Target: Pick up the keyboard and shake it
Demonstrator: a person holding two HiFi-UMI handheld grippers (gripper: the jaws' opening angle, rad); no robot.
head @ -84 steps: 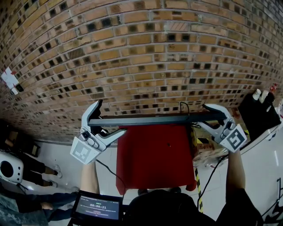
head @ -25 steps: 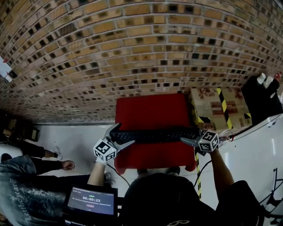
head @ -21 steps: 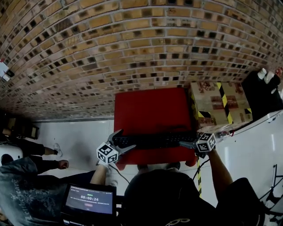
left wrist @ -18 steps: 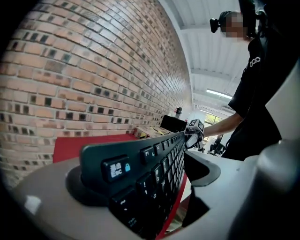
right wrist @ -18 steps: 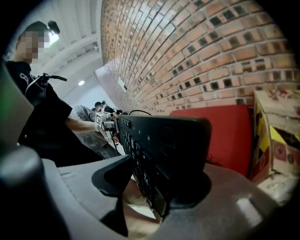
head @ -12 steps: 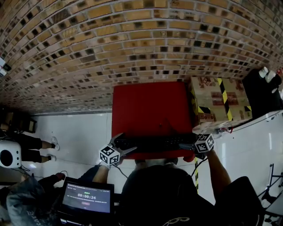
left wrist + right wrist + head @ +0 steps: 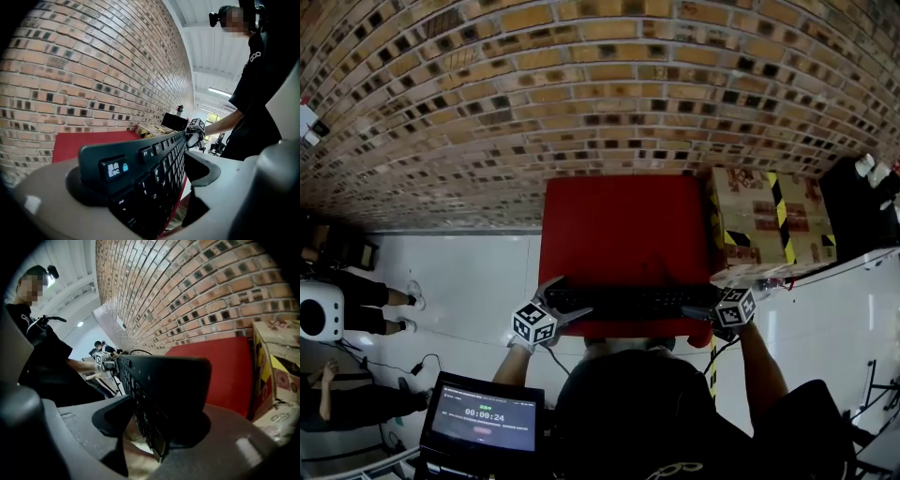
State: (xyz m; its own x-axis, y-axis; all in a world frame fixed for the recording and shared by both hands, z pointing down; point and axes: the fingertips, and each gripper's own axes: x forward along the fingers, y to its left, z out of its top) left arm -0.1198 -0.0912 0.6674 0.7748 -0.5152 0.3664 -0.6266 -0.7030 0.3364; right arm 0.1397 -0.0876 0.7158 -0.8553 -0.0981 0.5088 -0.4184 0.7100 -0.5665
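A long, black plastic keyboard (image 7: 628,300) hangs crosswise between two hand-held grippers, low along the near edge of a flat, red, square worktop (image 7: 619,225); whether it touches the red surface cannot be told. The left gripper (image 7: 567,302) has its smooth grey curved jaws closed on the end with the glossy Esc key, the rows of keys tilted toward the person. The right gripper (image 7: 698,309) has its jaws clamped on the opposite end, where the matte underside and thin edge of the board face the camera. Each gripper carries a white cube with black square markers. Behind the worktop rises a rough wall of brown and tan brick (image 7: 600,84). A cardboard box (image 7: 769,220) banded with yellow-and-black striped tape stands just beside the worktop's right edge, on a pale, glossy floor (image 7: 469,281).
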